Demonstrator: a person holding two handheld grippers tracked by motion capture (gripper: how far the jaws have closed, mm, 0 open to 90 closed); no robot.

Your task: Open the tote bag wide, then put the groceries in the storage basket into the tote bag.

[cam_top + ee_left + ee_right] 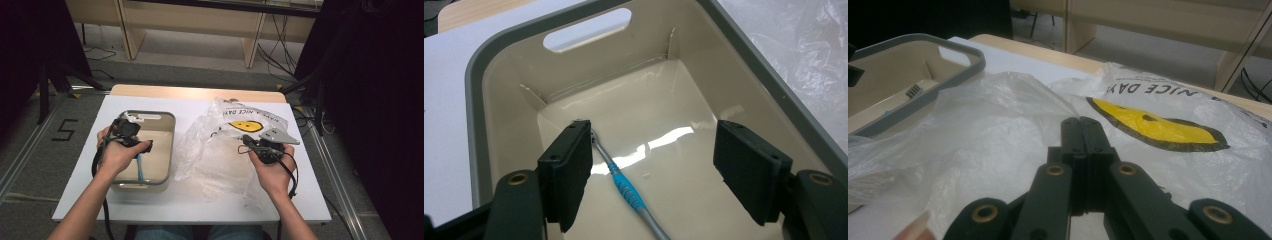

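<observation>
Risk: left hand-held gripper [654, 175], jaws apart over toothbrush [626, 190] in bin [474, 125], may skid off thin handle; right hand-held gripper [1082, 125] closed, empty, above plastic bag [998, 130].

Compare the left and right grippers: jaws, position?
The left gripper has its jaws wide open, over the tub, above the toothbrush. The right gripper has its jaws shut together, at the plastic bag; whether they pinch it, I can't tell. Both are black and hand-held.
</observation>
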